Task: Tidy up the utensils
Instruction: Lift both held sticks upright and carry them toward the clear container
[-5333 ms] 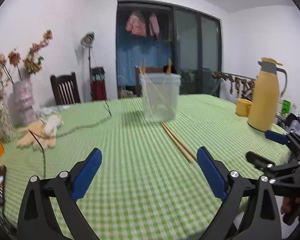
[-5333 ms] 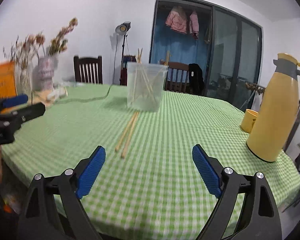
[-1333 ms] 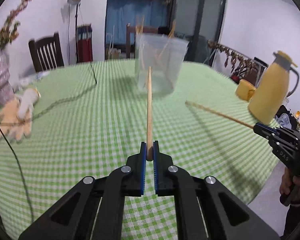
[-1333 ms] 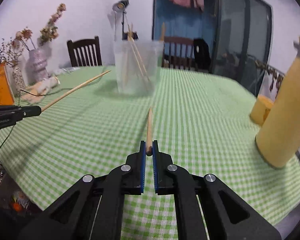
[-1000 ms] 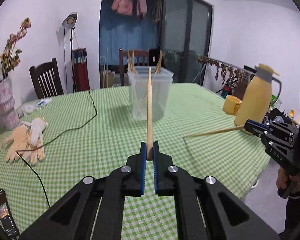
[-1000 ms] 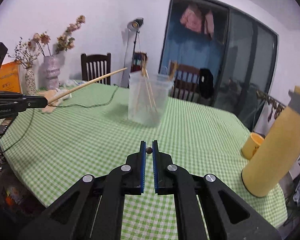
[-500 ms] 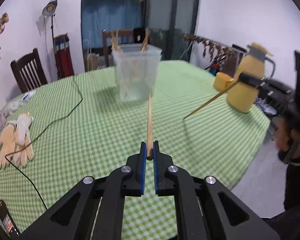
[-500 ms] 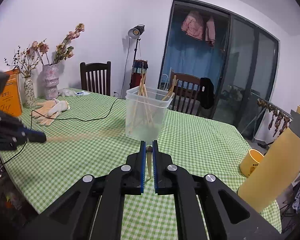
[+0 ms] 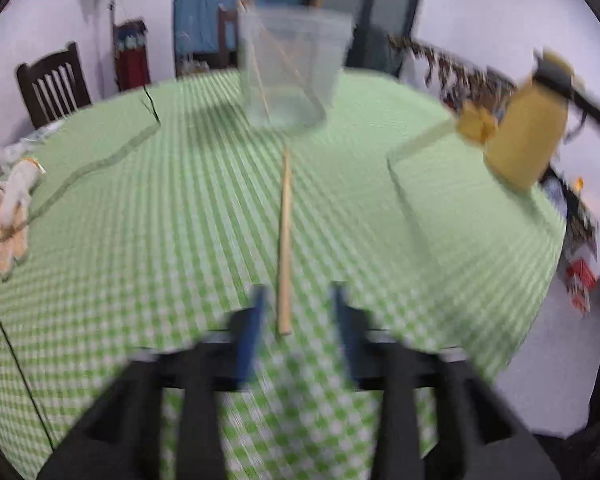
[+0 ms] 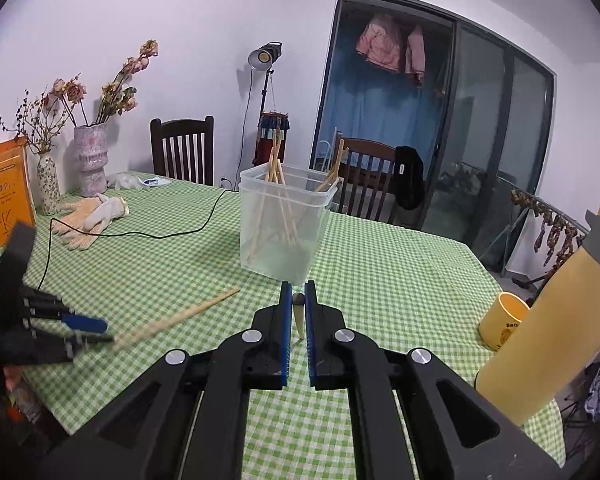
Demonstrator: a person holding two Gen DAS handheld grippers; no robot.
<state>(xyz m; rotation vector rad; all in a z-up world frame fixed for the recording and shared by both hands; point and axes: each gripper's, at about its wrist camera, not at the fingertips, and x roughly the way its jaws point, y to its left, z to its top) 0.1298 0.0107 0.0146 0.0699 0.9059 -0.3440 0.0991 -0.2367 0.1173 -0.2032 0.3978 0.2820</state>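
Note:
A clear plastic tub (image 10: 284,224) holding several chopsticks stands on the green checked table; it also shows in the left wrist view (image 9: 290,72). My left gripper (image 9: 298,304) is open, blurred by motion. A wooden chopstick (image 9: 285,240) lies loose between its fingers, pointing at the tub; it also shows in the right wrist view (image 10: 180,318) beside my left gripper (image 10: 86,330). My right gripper (image 10: 296,300) is shut on another chopstick (image 10: 298,316), held tilted downward just in front of the tub.
A yellow thermos (image 10: 548,320) and yellow mug (image 10: 502,320) stand at the right. Work gloves (image 10: 92,220), a black cable (image 10: 140,234), flower vases (image 10: 90,160) and an orange book (image 10: 6,192) sit at the left. Chairs stand behind the table.
My left gripper has opened and let go of its chopstick, which now lies loose between the fingers. My right gripper still holds its chopstick and has moved closer to the tub.

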